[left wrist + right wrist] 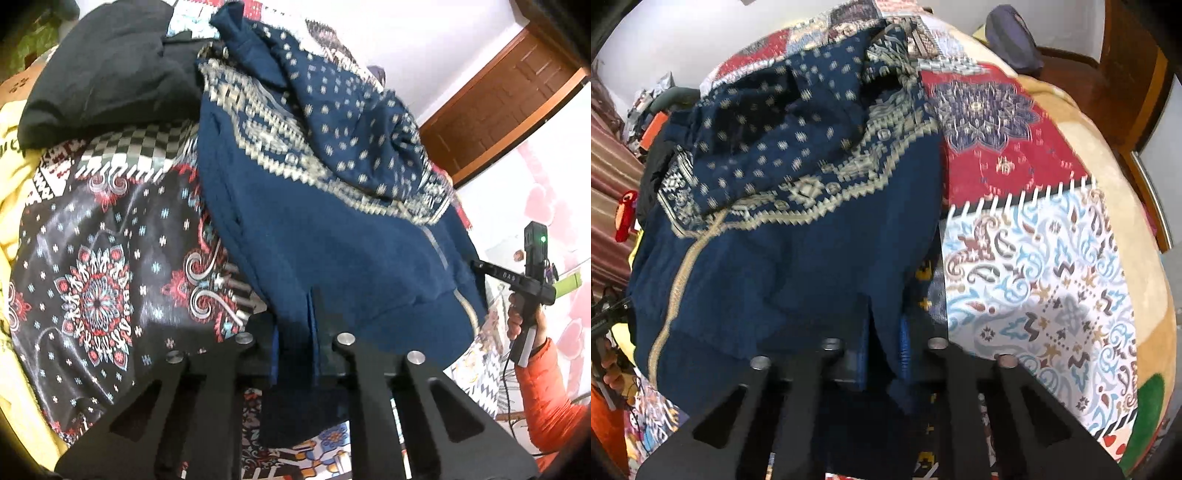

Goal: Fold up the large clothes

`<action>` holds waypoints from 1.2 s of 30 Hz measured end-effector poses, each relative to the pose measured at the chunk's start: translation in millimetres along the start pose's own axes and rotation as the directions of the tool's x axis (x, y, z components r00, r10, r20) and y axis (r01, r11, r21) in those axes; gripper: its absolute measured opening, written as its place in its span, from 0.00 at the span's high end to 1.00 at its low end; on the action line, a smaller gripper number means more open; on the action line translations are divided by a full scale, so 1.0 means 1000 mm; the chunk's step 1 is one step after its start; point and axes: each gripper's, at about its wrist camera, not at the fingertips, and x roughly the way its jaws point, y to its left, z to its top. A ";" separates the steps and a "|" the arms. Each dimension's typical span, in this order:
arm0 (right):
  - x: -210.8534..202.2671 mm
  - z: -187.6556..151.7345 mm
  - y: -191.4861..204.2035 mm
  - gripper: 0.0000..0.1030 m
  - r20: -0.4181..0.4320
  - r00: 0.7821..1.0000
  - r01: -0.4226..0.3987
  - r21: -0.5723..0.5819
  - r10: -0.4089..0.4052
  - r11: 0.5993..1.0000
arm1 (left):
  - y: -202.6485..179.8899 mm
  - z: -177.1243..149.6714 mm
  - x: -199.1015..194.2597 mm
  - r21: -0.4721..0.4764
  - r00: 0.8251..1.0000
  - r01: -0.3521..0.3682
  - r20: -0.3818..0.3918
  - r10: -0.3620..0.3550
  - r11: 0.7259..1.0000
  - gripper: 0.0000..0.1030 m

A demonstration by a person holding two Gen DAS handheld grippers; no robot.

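Note:
A large navy sweater (332,236) with a cream knitted pattern lies on a patchwork bedspread (92,258). My left gripper (293,332) is shut on the sweater's hem, with dark fabric pinched between its blue pads. The sweater also fills the left of the right wrist view (798,236). My right gripper (884,332) is shut on another part of the hem, which hangs between its pads. The right gripper also shows in the left wrist view (532,284), held by a hand in an orange sleeve.
A black garment (110,74) lies bunched at the far left of the bed beside yellow fabric (14,184). The bedspread (1034,277) spreads right of the sweater. A wooden door (509,107) and a wooden chair (1108,74) stand behind.

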 end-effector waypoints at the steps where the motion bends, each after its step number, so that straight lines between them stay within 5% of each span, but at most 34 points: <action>1: -0.003 0.002 0.002 0.94 0.009 1.000 0.004 -0.011 -0.004 1.000 | -0.001 0.004 -0.003 0.001 1.000 0.002 0.014 -0.002 1.000 0.90; 8: -0.045 0.023 0.025 0.94 0.133 0.991 0.018 -0.108 -0.003 0.994 | -0.017 0.039 -0.038 0.030 0.990 0.022 0.135 -0.026 0.999 0.91; 19: -0.086 0.106 0.047 0.95 0.325 0.945 0.008 -0.137 0.037 0.991 | -0.036 0.124 -0.081 0.068 0.942 0.024 0.334 -0.045 0.997 0.92; 27: -0.076 0.173 0.038 0.95 0.406 0.914 0.041 -0.078 -0.006 0.996 | -0.017 0.205 -0.061 -0.010 0.908 -0.049 0.416 0.048 0.999 0.92; 36: -0.014 0.239 0.032 0.95 0.368 0.927 0.082 -0.034 -0.063 0.996 | 0.023 0.273 0.016 -0.091 0.922 -0.151 0.347 0.173 0.984 0.92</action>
